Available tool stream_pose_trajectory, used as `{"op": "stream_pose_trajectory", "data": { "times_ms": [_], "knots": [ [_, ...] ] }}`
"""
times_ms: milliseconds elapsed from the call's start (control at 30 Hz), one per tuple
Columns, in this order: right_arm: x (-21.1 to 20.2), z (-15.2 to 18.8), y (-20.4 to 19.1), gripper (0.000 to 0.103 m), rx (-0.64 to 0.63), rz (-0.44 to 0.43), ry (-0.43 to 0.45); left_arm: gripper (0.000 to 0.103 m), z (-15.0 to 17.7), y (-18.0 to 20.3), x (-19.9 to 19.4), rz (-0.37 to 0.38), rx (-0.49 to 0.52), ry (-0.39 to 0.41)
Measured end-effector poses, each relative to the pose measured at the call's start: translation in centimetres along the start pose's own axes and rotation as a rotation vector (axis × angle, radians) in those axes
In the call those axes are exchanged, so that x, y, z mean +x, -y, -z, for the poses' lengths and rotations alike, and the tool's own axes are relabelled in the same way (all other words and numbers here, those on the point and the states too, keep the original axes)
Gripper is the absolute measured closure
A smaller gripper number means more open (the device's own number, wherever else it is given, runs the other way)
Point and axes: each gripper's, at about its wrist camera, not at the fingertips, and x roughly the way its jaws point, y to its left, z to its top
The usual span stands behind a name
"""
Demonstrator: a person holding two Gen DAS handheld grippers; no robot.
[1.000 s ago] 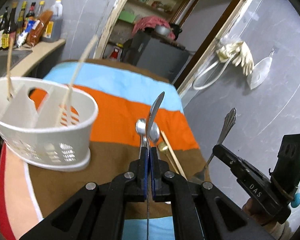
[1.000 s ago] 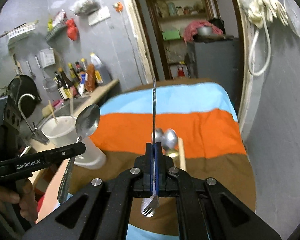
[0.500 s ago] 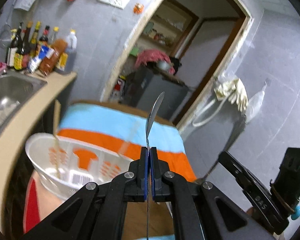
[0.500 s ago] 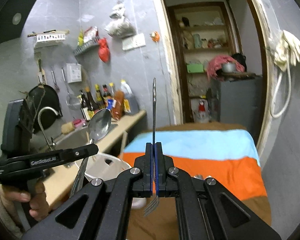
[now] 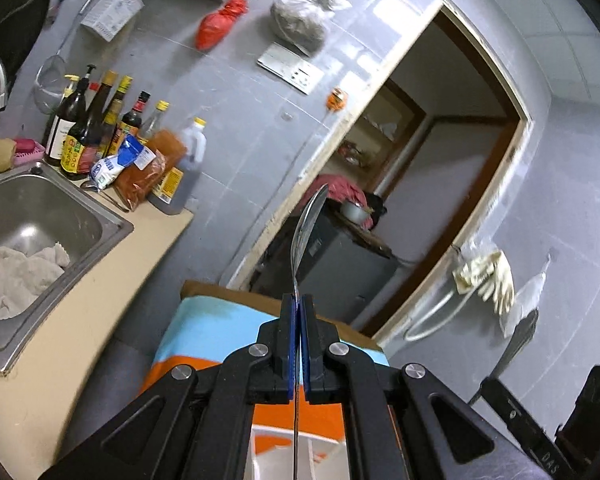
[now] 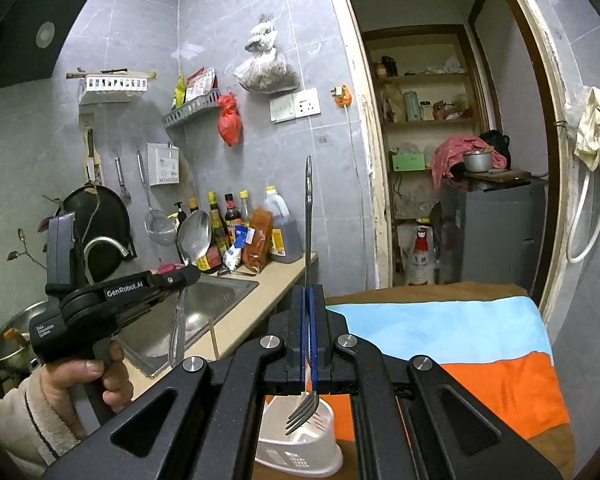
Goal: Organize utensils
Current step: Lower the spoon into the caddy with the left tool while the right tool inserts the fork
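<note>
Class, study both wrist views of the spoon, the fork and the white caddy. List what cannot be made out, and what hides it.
- Left wrist view: spoon handle end, hidden by the left gripper body.
- Left wrist view: caddy is mostly hidden behind the gripper, so its contents are unknown.
- Right wrist view: caddy compartments, blocked by the right gripper and the fork tines.

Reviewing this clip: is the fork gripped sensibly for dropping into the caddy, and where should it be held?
Yes, probably. The right gripper is shut on the fork low on its thin handle, pads on the flat sides, tines hanging below toward the white caddy. A mid-handle pinch from above suits that upright pose.
</note>
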Motion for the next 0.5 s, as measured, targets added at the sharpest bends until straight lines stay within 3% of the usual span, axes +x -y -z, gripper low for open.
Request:
{"op": "stream_pose_trajectory", "data": {
  "times_ms": [500],
  "knots": [
    [4.9,3.8,0.1,0.101,0.011,0.055,-0.121,0.1,3.0,-2.9,2.2,-0.018,-0.029,-0.012]
  ]
}}
